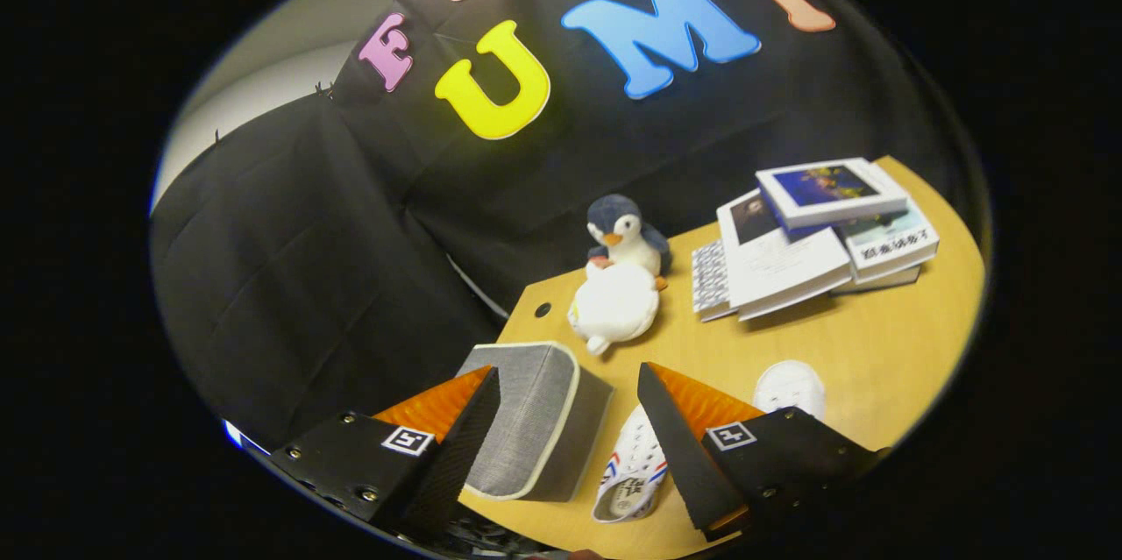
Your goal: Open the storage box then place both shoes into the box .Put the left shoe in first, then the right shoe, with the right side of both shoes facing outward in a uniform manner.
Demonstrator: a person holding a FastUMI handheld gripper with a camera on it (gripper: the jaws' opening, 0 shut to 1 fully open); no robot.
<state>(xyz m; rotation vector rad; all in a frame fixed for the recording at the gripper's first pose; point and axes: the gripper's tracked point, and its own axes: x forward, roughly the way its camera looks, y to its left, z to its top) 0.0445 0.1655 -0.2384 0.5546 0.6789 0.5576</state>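
A grey fabric storage box [535, 420] with pale piping stands on the wooden table [877, 341], its lid down, partly behind my left finger. A white shoe [633, 465] with red and blue stripes lies between my fingers, just right of the box. A second white shoe [791, 386] shows its toe beyond my right finger. My gripper [568, 385] hovers above them, open, holding nothing.
A plush penguin [619, 275] sits beyond the box near the table's far edge. A pile of books [811, 236] lies further right at the back. The table's left edge runs just past the box, with black cloth behind.
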